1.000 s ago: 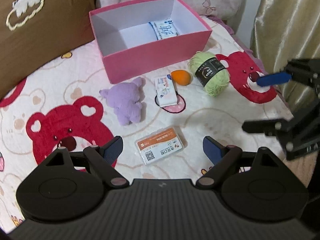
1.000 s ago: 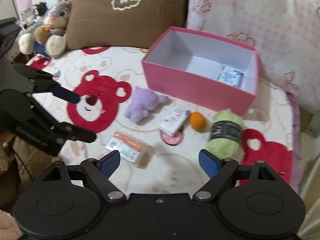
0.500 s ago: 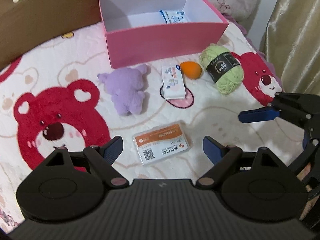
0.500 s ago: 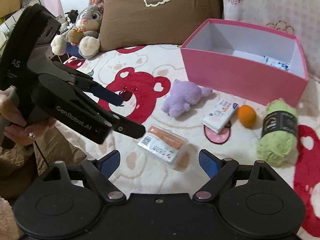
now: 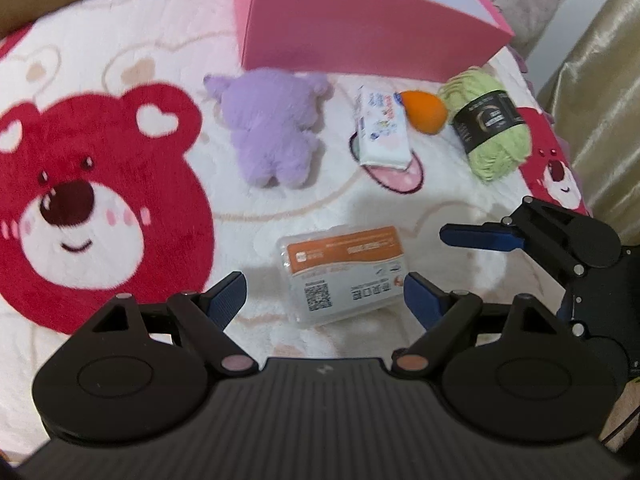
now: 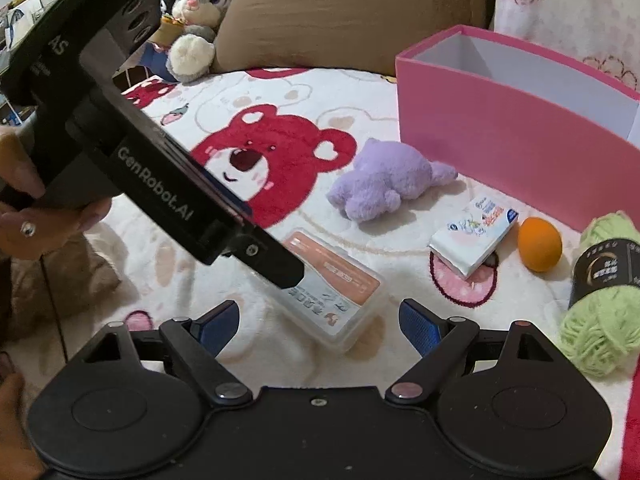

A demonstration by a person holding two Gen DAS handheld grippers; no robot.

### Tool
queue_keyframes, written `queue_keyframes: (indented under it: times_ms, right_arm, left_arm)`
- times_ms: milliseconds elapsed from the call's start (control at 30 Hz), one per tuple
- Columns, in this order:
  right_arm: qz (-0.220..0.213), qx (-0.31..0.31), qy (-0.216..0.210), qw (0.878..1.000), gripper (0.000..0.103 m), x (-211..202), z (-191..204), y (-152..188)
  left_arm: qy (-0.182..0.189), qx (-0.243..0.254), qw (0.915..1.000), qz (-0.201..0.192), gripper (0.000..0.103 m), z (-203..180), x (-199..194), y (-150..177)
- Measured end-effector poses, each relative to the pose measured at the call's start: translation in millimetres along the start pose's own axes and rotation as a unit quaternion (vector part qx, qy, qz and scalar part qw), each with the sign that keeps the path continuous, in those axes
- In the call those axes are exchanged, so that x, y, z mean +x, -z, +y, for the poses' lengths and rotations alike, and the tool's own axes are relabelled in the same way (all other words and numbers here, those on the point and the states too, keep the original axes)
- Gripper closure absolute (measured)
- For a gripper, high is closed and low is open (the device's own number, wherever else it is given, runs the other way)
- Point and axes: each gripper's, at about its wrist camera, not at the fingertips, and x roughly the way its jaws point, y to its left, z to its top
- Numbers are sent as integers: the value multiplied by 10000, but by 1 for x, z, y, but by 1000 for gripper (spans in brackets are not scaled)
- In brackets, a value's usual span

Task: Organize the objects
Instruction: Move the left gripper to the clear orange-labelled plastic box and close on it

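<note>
Left wrist view: both tongs over the clear packet, nothing gripped.
Packet (image 5: 344,274) lies between left tongs (image 5: 324,294), closing slightly but not touching; right tongs (image 6: 320,324) released; pink box (image 5: 360,36) beyond.

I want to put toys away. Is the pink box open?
Open. The pink box has no lid on, and its white inside shows from above.

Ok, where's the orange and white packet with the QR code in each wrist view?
Left wrist: the packet lies low centre, just ahead of the left gripper, between its fingertips.
Right wrist: the packet lies centre, partly hidden by the other gripper's finger.
Shared landmark: the purple plush toy beyond it.
</note>
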Motion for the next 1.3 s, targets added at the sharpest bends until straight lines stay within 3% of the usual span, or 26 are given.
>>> queue_keyframes:
  times_ms: [200,333,400,500,833,1300]
  right_arm:
    - [66,76,-103,9999,15,15,-4,7]
    - [138,265,-167,9994,27,26,-10,11]
    - [216,334,-186,9990,36,31,-12,13]
    - [184,252,-108,9995,40,34,-14,17]
    - [19,431,77,9990,36,37,-14,17]
    - [-4,449,308,9985,37,15,-7,15]
  left_arm:
    - [248,-314,9992,-44,22,10,15,6]
    - [208,-242,9994,-114,39,6,22,10]
    - [263,-363,9988,-195,40,8,25,12]
    - [221,-334,9986,-346,42,6,25,16]
    - [163,-686,9956,-624,34,4,32,23]
    - [-139,-47,9969,-779,37,-30,15,29]
